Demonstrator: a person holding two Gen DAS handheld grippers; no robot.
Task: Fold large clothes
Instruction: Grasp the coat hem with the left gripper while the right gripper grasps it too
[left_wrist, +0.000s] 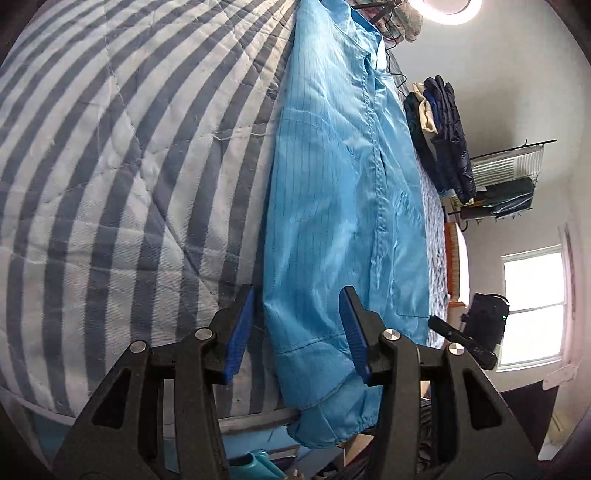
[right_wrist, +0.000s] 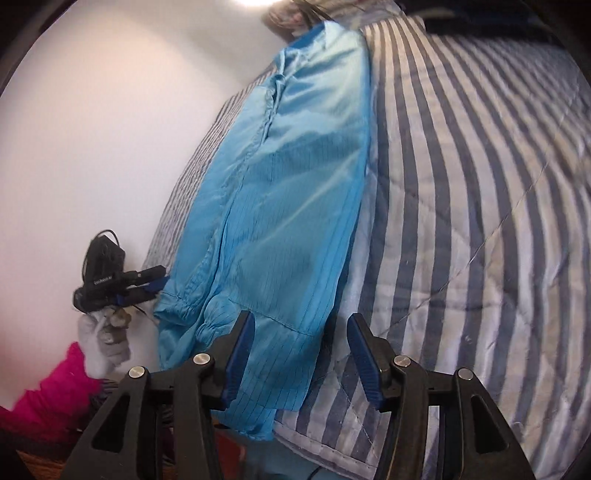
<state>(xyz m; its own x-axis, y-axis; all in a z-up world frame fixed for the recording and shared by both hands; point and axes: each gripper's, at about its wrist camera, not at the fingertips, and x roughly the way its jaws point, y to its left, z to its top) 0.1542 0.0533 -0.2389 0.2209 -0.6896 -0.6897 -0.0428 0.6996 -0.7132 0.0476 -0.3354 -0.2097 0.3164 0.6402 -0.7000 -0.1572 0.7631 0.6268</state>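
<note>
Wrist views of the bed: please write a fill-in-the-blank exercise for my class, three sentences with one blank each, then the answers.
1. The garment lying on the bed is ____ in colour.
2. The quilt under it has a pattern of grey and white ____.
3. The left tool and the right tool both have their jaws ____, gripping nothing.

Missing words: blue; stripes; open

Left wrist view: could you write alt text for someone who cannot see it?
A shiny light-blue garment lies lengthwise on a blue-and-white striped quilt, its hem between the open blue-padded left gripper. Dark folded clothes are stacked beyond.
</note>
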